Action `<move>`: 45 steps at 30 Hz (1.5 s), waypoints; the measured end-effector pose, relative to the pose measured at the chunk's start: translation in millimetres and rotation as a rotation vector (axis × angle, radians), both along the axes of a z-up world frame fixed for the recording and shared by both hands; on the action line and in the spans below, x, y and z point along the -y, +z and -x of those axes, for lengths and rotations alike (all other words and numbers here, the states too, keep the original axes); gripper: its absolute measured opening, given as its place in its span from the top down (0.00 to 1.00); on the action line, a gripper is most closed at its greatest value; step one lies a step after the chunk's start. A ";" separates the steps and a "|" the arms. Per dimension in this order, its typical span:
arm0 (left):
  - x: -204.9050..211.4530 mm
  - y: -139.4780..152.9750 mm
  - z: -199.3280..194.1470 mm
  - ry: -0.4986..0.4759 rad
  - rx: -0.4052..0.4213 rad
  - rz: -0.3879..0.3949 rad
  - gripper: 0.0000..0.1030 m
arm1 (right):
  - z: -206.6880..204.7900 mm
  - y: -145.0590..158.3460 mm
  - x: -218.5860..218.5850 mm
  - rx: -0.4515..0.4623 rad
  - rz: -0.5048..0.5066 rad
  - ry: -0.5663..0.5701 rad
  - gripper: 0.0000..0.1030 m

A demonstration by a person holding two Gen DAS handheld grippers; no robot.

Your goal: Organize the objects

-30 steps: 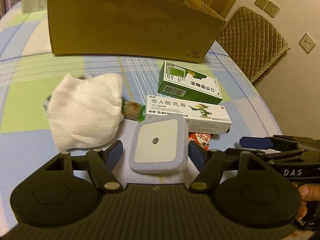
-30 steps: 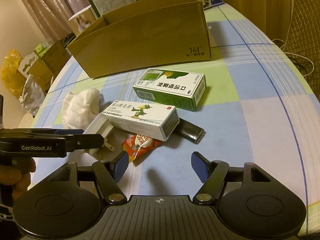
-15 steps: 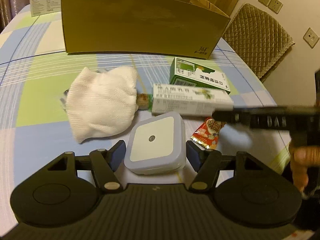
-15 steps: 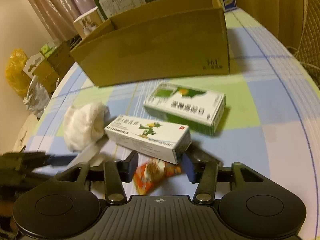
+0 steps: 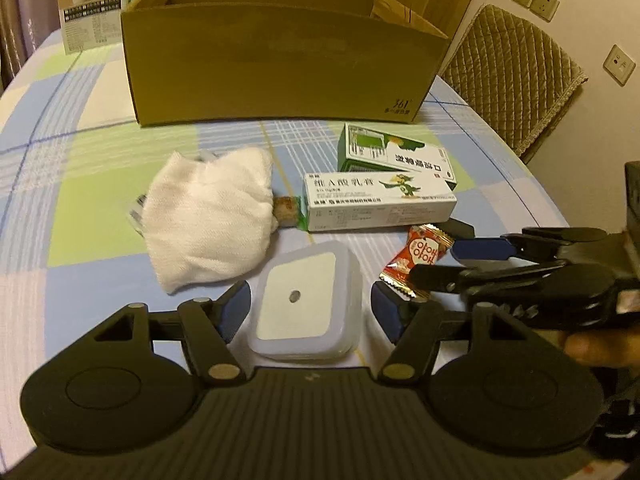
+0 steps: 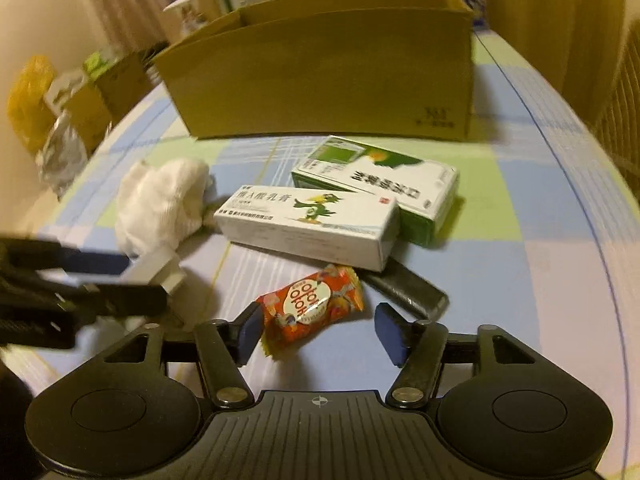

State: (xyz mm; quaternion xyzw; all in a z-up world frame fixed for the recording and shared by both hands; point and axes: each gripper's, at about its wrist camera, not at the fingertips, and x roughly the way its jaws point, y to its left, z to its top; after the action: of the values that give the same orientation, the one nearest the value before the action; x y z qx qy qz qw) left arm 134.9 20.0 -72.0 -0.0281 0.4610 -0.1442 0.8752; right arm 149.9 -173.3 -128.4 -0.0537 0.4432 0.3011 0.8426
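Nearest, the left gripper stands wide open astride the night light, a squat white plastic plug-in unit lying face up; neither pad touches it yet. It looks light, rigid and smooth-sided, so a squeeze across its flat side walls seems the sound hold, though the rounded corners may slip.

Just beside it, the right gripper is also spread wide, with the candy lying between its pads and its left pad close to the wrapper; it grips nothing. That red packet should weigh almost nothing, and its crinkly foil will crush or skid, so pinching the fat middle rather than the crimped ends seems wiser. The two grippers sit close together, leaving little room between them.

Further on lie the white carton and the green carton, stiff cardboard and probably light, touching each other, with a dark bar poking out beneath. Left of them sits the soft white cloth.

Beyond, the tablecloth runs bare up to the cardboard box, whose tall front wall anything carried must clear.
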 end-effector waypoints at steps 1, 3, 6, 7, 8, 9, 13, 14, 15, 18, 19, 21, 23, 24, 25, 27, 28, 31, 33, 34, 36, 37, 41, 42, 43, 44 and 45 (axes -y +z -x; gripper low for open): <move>-1.6 1.3 -0.2 0.002 0.004 -0.003 0.37 | -0.8 -1.6 -2.0 0.000 0.003 0.002 0.40; -5.1 3.6 -0.7 0.014 0.008 0.000 0.35 | -2.6 -3.0 -2.5 -0.012 -0.014 -0.025 0.40; -10.5 4.5 -1.4 0.029 0.003 0.013 0.34 | -1.3 -3.6 -10.1 -0.003 -0.008 -0.006 0.40; -11.7 4.7 -1.2 0.032 0.003 0.014 0.33 | -0.9 -3.3 -12.2 -0.005 -0.007 0.004 0.40; -12.5 5.1 -1.2 0.035 0.004 0.014 0.33 | -1.4 -2.7 -12.0 -0.015 -0.013 0.000 0.40; -12.9 5.5 -0.9 0.036 0.005 0.012 0.33 | -1.5 -1.9 -11.2 -0.027 -0.014 -0.020 0.40; -16.9 6.4 -1.2 0.047 0.008 0.018 0.32 | 1.9 3.4 -8.0 -0.061 -0.009 -0.123 0.40; -18.6 6.1 -1.8 0.055 0.008 0.022 0.30 | 2.6 2.1 -10.5 -0.081 -0.014 -0.114 0.40; -19.8 5.8 -2.1 0.060 0.007 0.027 0.30 | 4.0 0.9 -13.6 -0.076 -0.014 -0.104 0.40; -23.5 6.0 -2.5 0.070 0.008 0.034 0.29 | -0.2 -1.5 -21.2 -0.053 -0.033 -0.091 0.40; -24.3 6.2 -2.2 0.073 0.010 0.033 0.29 | -3.4 -2.4 -22.8 -0.052 -0.051 -0.091 0.40; -26.5 6.4 -1.4 0.079 0.010 0.026 0.29 | -6.2 -3.8 -29.2 -0.026 -0.034 -0.079 0.40; -28.5 6.0 -0.6 0.085 0.009 0.023 0.29 | -4.2 -5.5 -35.8 0.012 0.006 -0.045 0.40; -29.5 5.9 0.0 0.087 0.008 0.026 0.29 | -1.3 -6.1 -38.9 0.032 0.033 -0.022 0.40; -30.1 5.8 0.2 0.088 0.006 0.028 0.29 | 2.1 -6.8 -40.2 0.049 0.053 -0.002 0.42; -29.0 5.0 0.7 0.083 0.005 0.033 0.29 | 10.5 -8.3 -40.9 0.086 0.095 0.036 0.48; -28.1 4.2 0.9 0.079 0.004 0.037 0.29 | 14.2 -8.7 -39.0 0.102 0.109 0.049 0.53; -25.2 1.5 -1.2 0.075 -0.005 0.047 0.28 | 17.5 -7.1 -28.4 0.113 0.114 0.039 0.69; -22.0 -0.9 -3.2 0.068 -0.012 0.054 0.28 | 17.6 -6.3 -20.8 0.099 0.098 0.024 0.70; -20.5 -2.7 -4.8 0.062 -0.021 0.063 0.28 | 17.3 -6.1 -18.3 0.092 0.092 0.020 0.70; -18.6 -8.6 -8.6 0.058 -0.047 0.077 0.29 | 18.0 -5.3 -13.9 0.086 0.087 0.017 0.70; -17.8 -11.3 -10.3 0.058 -0.058 0.082 0.29 | 18.9 -5.3 -11.4 0.083 0.082 0.014 0.70; -12.8 -18.7 -15.0 0.046 -0.091 0.090 0.34 | 19.7 -4.2 -6.4 0.077 0.071 0.001 0.70; -11.5 -20.2 -14.9 0.044 -0.098 0.091 0.36 | 19.5 -4.0 -5.1 0.074 0.068 -0.003 0.70; -10.0 -21.7 -14.6 0.043 -0.108 0.089 0.41 | 19.4 -3.9 -3.6 0.071 0.065 -0.009 0.70; -8.5 -22.7 -13.7 0.042 -0.114 0.085 0.40 | 19.4 -3.9 -2.4 0.070 0.064 -0.013 0.70; -6.8 -23.1 -12.1 0.042 -0.112 0.077 0.41 | 19.1 -3.7 -0.8 0.069 0.063 -0.016 0.70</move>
State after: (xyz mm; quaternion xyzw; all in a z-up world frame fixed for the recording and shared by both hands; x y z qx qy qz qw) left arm 147.1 26.8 -95.1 -0.0795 0.5026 -0.1414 0.8491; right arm 130.8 -172.6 -132.1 -0.0867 0.4237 0.2781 0.8577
